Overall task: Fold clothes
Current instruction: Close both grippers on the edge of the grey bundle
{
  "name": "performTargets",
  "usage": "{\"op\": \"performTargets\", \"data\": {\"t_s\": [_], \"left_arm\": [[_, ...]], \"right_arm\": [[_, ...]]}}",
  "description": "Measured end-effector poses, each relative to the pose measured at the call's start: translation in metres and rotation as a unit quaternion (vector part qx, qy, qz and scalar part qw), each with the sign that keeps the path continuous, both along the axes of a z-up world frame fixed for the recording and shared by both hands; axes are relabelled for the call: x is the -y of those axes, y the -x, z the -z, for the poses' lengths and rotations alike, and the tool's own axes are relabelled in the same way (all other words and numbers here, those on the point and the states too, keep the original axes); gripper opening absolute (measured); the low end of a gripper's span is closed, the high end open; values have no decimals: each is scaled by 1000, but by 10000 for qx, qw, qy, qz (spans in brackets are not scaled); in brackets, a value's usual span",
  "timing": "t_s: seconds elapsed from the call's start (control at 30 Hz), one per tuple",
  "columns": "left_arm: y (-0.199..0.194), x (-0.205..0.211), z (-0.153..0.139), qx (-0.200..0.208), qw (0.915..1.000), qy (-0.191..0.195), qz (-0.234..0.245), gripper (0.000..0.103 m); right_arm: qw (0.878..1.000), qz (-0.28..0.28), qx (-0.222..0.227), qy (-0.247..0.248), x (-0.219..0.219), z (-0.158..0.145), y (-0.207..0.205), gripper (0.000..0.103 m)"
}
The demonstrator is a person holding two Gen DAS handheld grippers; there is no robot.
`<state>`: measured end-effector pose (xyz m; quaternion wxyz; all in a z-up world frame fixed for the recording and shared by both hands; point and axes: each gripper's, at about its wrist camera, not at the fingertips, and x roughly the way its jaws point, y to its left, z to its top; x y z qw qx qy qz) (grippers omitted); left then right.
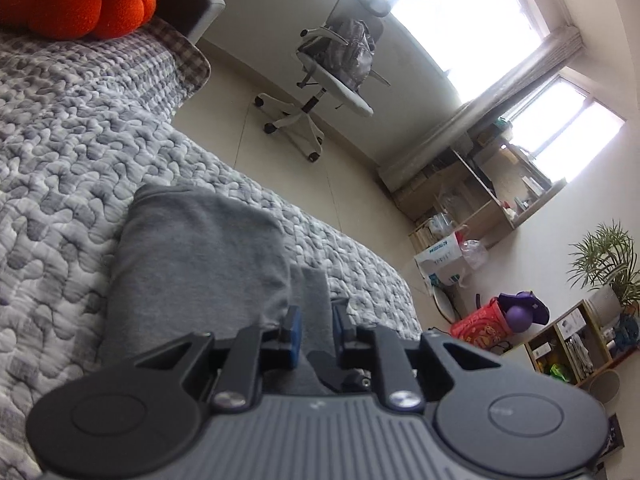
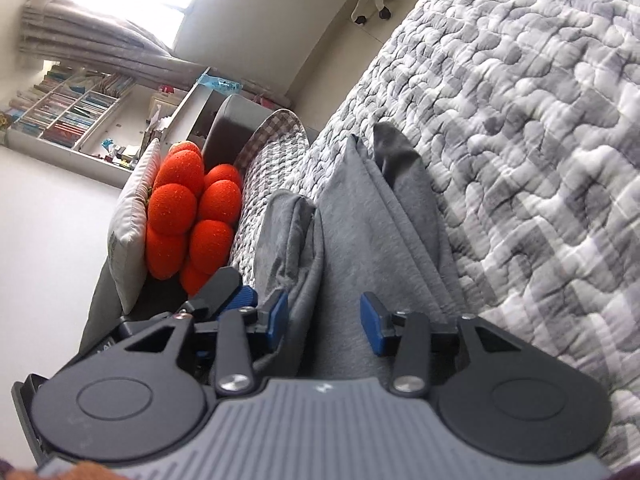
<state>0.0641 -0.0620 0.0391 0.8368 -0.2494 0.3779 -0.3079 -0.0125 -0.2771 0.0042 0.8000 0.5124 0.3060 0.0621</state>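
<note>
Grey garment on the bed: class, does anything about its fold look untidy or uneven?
Yes. In the right wrist view the grey garment is not folded flat: its layers fan apart, a darker flap sticks out at the far end, and a fuzzy edge curls up on the side toward the orange cushion.

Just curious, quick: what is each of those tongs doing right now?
Left tongs: nearly shut, pinching a strip of the grey garment.
Right tongs: open, garment between them, not gripped.

Each matte black plastic tool, the left tool (image 1: 316, 330) and the right tool (image 2: 324, 322), has a ribbed grey body, two round black discs, silver screws on its linkage arms, and blue-padded fingers (image 2: 370, 324).
</note>
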Motion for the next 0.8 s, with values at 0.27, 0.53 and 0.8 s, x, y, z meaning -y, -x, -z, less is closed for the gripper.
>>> {"op": "performTargets", "data": {"t_s": [0.27, 0.53, 0.8], "left_arm": [[6, -25, -6, 234, 9990, -258, -269, 21], [6, -60, 3, 269, 9968, -452, -594, 24], [11, -79, 31, 95, 9970, -227, -739, 24]], "right_arm": [[9997, 112, 42, -189, 8, 1, 4, 54], [9997, 158, 32, -199, 9, 0, 1, 57], [9998, 104, 41, -177, 3, -2, -19, 59]]}}
